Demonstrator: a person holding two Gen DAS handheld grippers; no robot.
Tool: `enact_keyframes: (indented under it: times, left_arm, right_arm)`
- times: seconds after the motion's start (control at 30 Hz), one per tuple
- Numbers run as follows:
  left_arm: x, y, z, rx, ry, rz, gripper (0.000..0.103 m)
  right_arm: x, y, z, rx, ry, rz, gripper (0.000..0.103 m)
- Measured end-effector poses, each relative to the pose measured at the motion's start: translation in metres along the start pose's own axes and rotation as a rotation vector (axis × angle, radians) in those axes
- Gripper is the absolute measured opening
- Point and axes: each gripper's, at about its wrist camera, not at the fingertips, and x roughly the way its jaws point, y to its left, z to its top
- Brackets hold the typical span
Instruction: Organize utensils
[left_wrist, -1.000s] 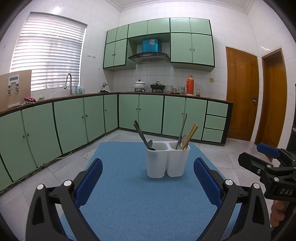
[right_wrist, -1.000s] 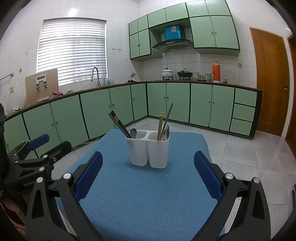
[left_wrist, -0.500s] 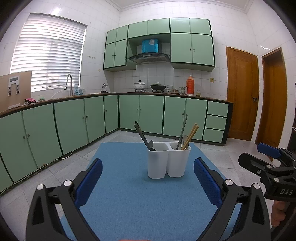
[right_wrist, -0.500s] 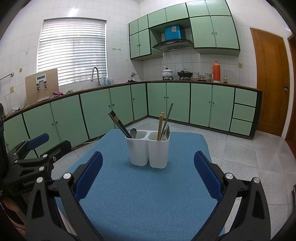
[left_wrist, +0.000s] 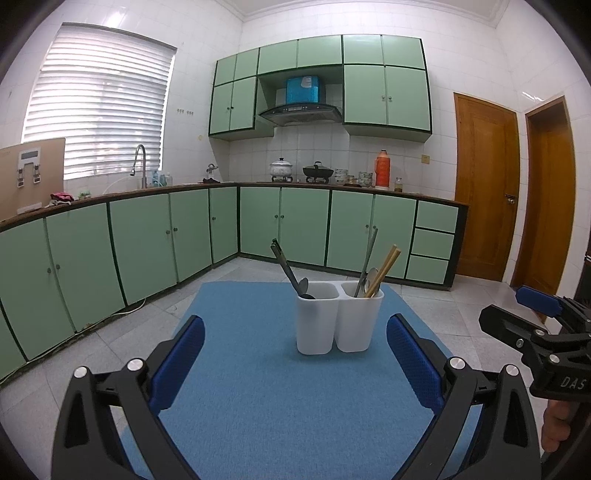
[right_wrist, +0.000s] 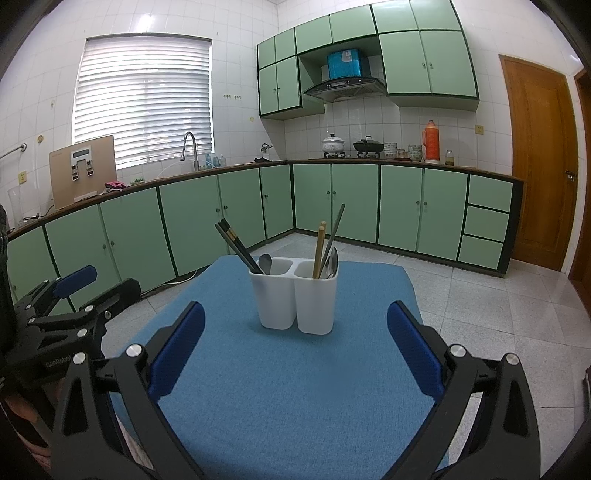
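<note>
Both grippers empty, caddy dead ahead

The left gripper (left_wrist: 295, 362) and right gripper (right_wrist: 295, 354) gape wide, holding nothing. The caddy (right_wrist: 293, 301) stands mid-mat (right_wrist: 295, 398), just beyond both; its utensils (right_wrist: 325, 245) lean upright. Neither hand looks clearly nearer.

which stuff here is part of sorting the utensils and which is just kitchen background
Part of the job:
- white two-compartment holder
- dark chopsticks
- wooden chopsticks
- spoons
- blue mat

Just there:
- orange thermos
- pots on the stove
- faucet
- wooden doors
</note>
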Motion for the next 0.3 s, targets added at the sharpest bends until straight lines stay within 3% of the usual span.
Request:
enact_keyframes:
  times: [0.3]
  left_arm:
    - [-0.0021, 0.0024, -0.0006, -0.002, -0.001, 0.004, 0.097]
  right_arm:
    - [0.0001, -0.0004, 0.0000, -0.001, 0.000, 0.001, 0.096]
